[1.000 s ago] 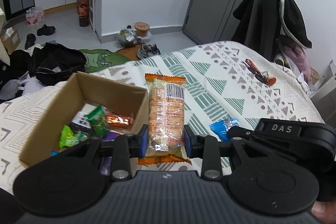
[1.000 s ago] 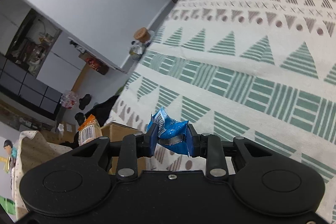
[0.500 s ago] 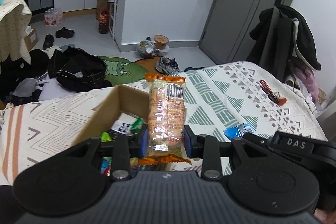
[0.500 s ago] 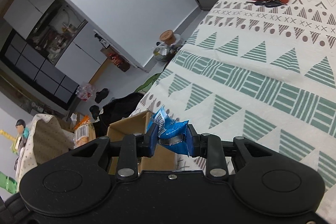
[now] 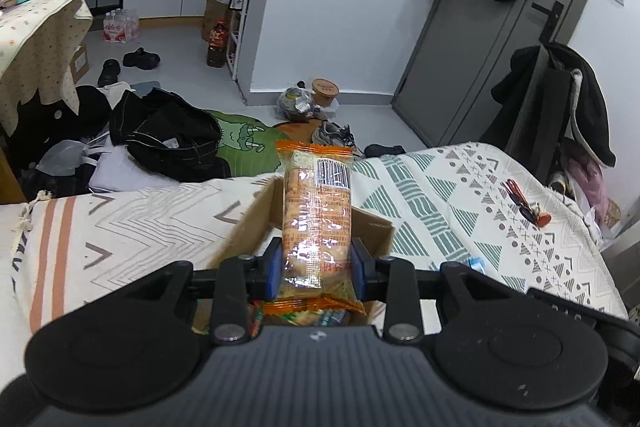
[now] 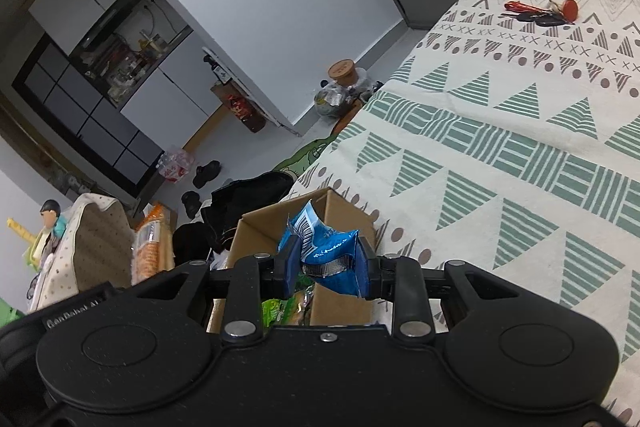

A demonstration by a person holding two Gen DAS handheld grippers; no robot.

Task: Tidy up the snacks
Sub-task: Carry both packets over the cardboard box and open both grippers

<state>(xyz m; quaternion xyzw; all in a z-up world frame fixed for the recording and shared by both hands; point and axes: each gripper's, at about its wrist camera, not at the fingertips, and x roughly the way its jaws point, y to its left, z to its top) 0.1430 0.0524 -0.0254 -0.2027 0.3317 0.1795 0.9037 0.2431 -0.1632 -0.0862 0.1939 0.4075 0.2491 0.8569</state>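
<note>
My left gripper [image 5: 316, 269] is shut on an orange cracker packet [image 5: 316, 211], held upright above the open cardboard box [image 5: 248, 223] on the bed. Snack wrappers show in the box below the packet. My right gripper [image 6: 327, 267] is shut on a crumpled blue snack packet [image 6: 328, 249], held over the same cardboard box [image 6: 256, 231], where green wrappers [image 6: 276, 307] lie. The orange cracker packet [image 6: 150, 247] shows at the left of the right wrist view. A sliver of the blue snack packet [image 5: 476, 263] peeks past the left gripper's right side.
The bed carries a patterned cover [image 5: 460, 195] with a bunch of keys [image 5: 524, 201] near its far right. Beyond the bed, black bags [image 5: 168, 135], shoes [image 5: 332, 135] and bottles lie on the floor. A chair with coats [image 5: 560, 99] stands at the right.
Both grippers have moved toward the box and now hang over it, each still holding its packet. The left view has tilted up, so less of the box's inside shows.
</note>
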